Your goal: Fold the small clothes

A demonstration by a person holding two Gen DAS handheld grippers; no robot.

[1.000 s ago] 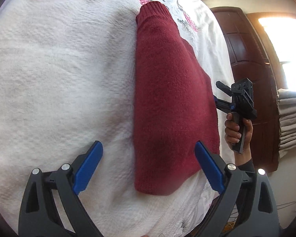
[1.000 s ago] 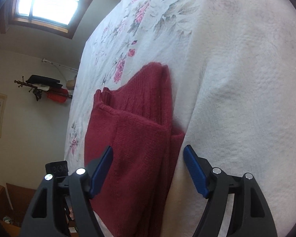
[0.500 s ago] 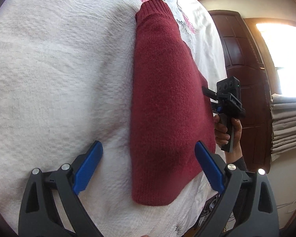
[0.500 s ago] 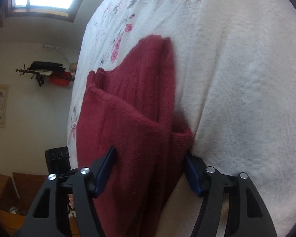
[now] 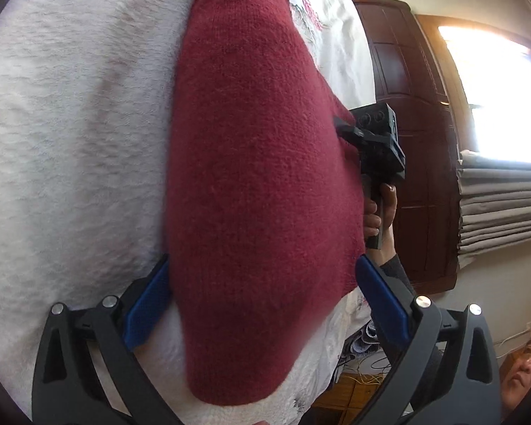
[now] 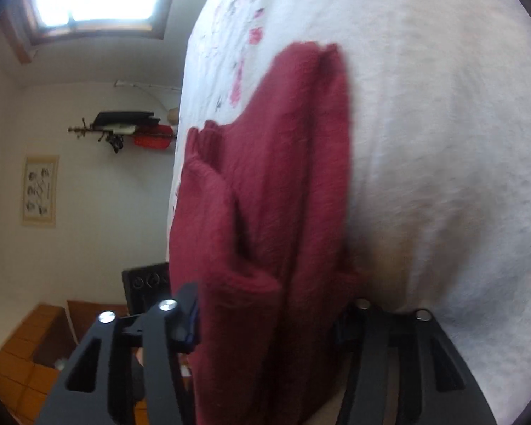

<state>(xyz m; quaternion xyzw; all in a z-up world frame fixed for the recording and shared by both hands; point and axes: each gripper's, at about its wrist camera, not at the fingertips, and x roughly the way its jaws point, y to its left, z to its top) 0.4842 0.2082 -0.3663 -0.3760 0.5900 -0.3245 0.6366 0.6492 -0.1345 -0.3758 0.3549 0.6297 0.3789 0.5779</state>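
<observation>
In the left wrist view the left gripper (image 5: 262, 304) sits wide apart around the near end of the dark red knitted sweater (image 5: 258, 163) on the white fuzzy bedspread (image 5: 70, 124), and in the right wrist view the right gripper (image 6: 269, 322) straddles its thick folded edge (image 6: 265, 212), though I cannot tell if it pinches yet, so next both should squeeze and fold it over.

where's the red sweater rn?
The red sweater lies folded on the white bedspread, between the left gripper fingers; the right gripper straddles its other end.
</observation>
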